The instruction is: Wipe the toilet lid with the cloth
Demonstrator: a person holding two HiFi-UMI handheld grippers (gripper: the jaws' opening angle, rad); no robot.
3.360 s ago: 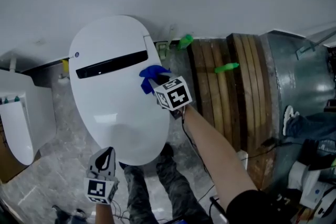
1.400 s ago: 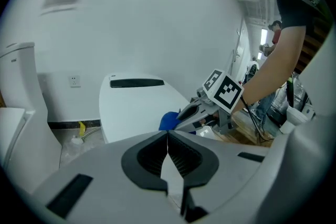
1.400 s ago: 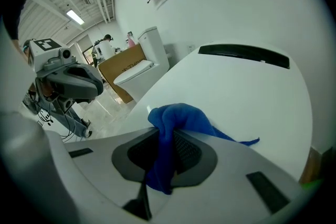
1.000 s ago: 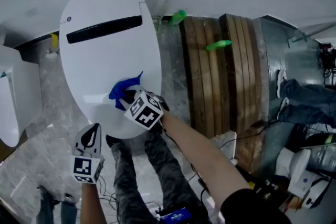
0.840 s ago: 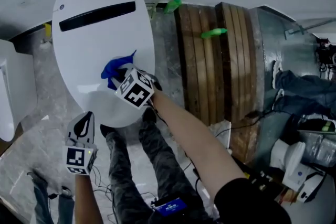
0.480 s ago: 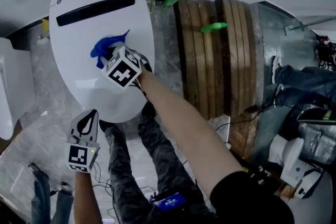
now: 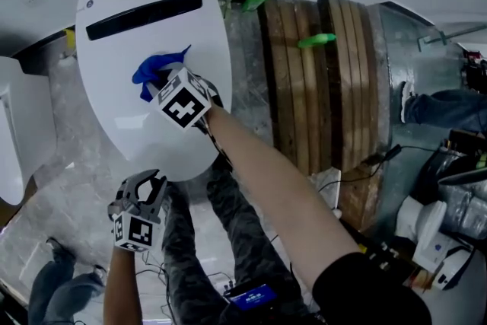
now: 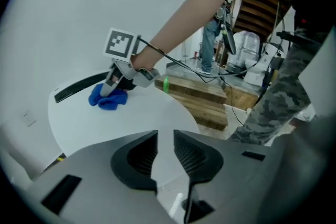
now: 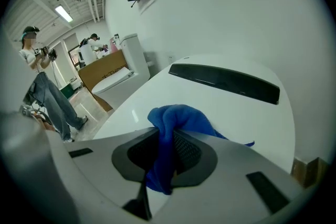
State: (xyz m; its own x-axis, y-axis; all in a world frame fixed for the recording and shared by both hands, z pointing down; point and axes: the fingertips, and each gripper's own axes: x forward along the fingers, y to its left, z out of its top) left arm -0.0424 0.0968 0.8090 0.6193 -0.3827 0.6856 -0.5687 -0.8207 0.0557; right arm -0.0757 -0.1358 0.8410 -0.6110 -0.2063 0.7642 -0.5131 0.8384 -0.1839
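The right gripper (image 7: 161,87) has its jaws pinched on the blue cloth (image 7: 154,71). The cloth sticks up between the pads and bunches beyond the tips. That bunch lies on the closed white toilet lid (image 7: 114,125), about the lid's middle and just on the near side of the lid's black strip (image 7: 144,10).

The left gripper (image 7: 143,186) hovers at the lid's front edge, well apart from the cloth. Its jaws have just been opening and now stand a narrow slit apart. Nothing is between them; only the lid's surface shows beyond. Wooden planks (image 7: 319,87) lie beside the lid, on its right in the head view.
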